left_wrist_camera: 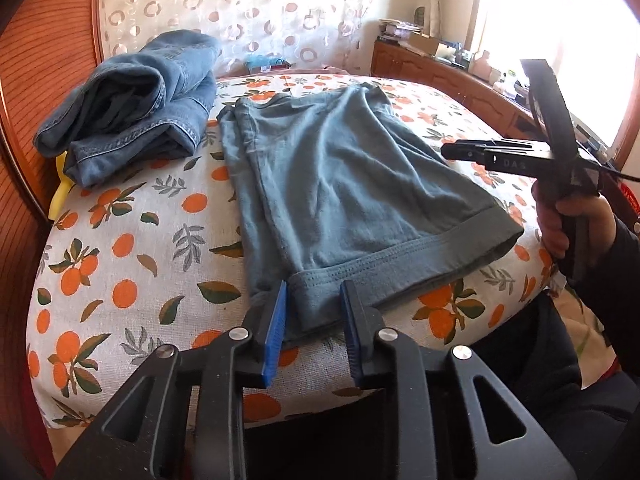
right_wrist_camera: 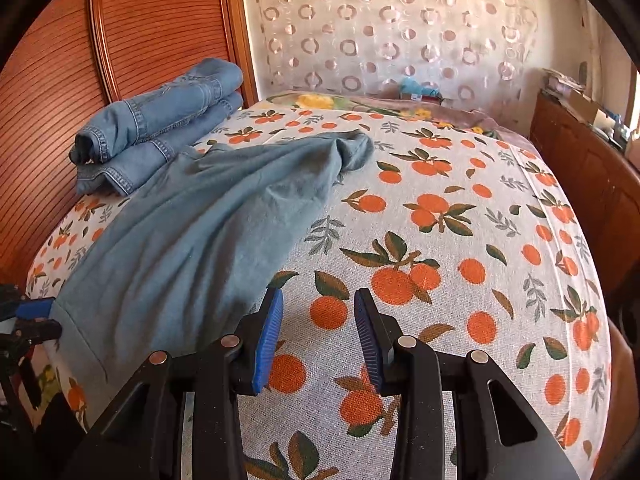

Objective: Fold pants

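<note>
Grey-blue pants (left_wrist_camera: 340, 184) lie flat along the orange-print bed cover (left_wrist_camera: 132, 280), hem band toward me. My left gripper (left_wrist_camera: 314, 286) has its blue pads closed against the near left corner of that band, and the cloth fills the gap between them. In the right wrist view the pants (right_wrist_camera: 192, 232) run off to the left, with the left gripper (right_wrist_camera: 44, 308) at their near edge. My right gripper (right_wrist_camera: 319, 294) stands open over bare bed cover (right_wrist_camera: 440, 240), just right of the pants, holding nothing. A hand holds this right gripper (left_wrist_camera: 446, 150) above the pants' right side.
Folded blue jeans (left_wrist_camera: 132, 108) are stacked at the back left of the bed, over something yellow (left_wrist_camera: 60, 192). A ribbed wooden panel (right_wrist_camera: 52, 100) stands on the left. A cluttered wooden dresser (left_wrist_camera: 440, 76) runs along the right under a bright window.
</note>
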The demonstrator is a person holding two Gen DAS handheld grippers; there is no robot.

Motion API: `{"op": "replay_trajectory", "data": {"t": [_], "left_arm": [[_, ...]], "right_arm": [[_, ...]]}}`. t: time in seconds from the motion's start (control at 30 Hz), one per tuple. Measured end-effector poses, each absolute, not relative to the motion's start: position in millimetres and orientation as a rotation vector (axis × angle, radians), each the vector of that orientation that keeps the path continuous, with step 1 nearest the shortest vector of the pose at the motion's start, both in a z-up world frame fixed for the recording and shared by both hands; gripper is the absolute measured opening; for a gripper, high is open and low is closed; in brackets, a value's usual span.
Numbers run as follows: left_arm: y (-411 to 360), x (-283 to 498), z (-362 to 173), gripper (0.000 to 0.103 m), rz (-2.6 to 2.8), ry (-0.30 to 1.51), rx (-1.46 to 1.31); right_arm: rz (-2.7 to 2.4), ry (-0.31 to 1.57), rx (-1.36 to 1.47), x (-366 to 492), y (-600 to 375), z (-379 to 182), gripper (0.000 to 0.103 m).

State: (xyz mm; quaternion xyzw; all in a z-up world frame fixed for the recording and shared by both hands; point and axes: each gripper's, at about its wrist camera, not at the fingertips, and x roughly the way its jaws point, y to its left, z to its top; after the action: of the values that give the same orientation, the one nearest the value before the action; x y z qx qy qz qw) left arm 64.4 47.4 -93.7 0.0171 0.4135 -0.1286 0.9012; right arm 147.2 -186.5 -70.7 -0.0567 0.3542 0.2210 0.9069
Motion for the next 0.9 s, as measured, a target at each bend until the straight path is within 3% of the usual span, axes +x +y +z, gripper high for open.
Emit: {"op": "replay_trajectory", "data": {"t": [0.13,0.33,0.5,0.73,0.9], "left_arm": [[52,64,-89,0.009,-0.269,0.837,0.016],[73,59,-73,0.008,-0.215,0.804,-0.022],[78,66,-88,0.017,-0.222,0.884,-0.046],[80,78,-65,0.042,-0.232,0.815,-0.039],[71,117,-42,0.043,-0.242,0.759,0.025]], "right_arm": [[0.449,0.736,-0.107,149,-190,-71,0.038],[0.45,0.732,-0.1,149,-189,-72,0.038],[0.451,0.732,-0.1,149,-189,-72,0.038],[0.454,0.734,-0.101,149,-189,-72,0.038],[0.453,0.734,-0.1,149,-189,-72,0.038]]}}
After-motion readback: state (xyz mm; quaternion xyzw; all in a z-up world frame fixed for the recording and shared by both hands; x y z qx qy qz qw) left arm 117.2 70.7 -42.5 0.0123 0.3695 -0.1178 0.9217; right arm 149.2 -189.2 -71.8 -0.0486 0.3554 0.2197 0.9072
